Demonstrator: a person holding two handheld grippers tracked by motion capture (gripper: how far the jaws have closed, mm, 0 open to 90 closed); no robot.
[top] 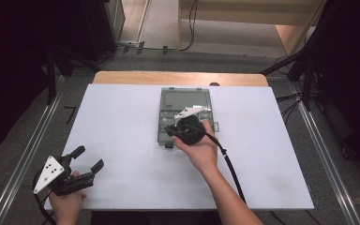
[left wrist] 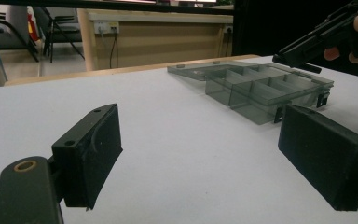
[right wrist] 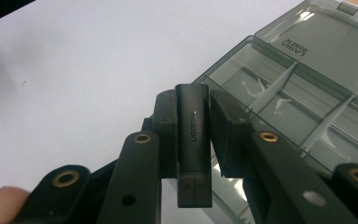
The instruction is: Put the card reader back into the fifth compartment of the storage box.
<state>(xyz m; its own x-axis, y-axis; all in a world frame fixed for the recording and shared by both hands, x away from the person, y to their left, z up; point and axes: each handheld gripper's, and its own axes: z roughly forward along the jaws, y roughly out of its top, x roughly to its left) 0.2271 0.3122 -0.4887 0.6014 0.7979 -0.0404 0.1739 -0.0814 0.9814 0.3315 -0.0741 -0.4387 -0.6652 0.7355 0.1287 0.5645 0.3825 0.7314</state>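
In the high view the right gripper [top: 174, 130] and the hand [top: 199, 149] cover the near part of the clear box [top: 186, 96], so what lies in those compartments is hidden. The little black adapter [right wrist: 194, 140] is too small to see there. In the right gripper view, the box runs off the right edge. The left gripper [left wrist: 205, 154] has its far jaw cut off at the right edge.

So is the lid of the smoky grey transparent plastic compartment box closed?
No, the smoky grey transparent plastic compartment box lies open, its lid folded back flat and the divided compartments exposed.
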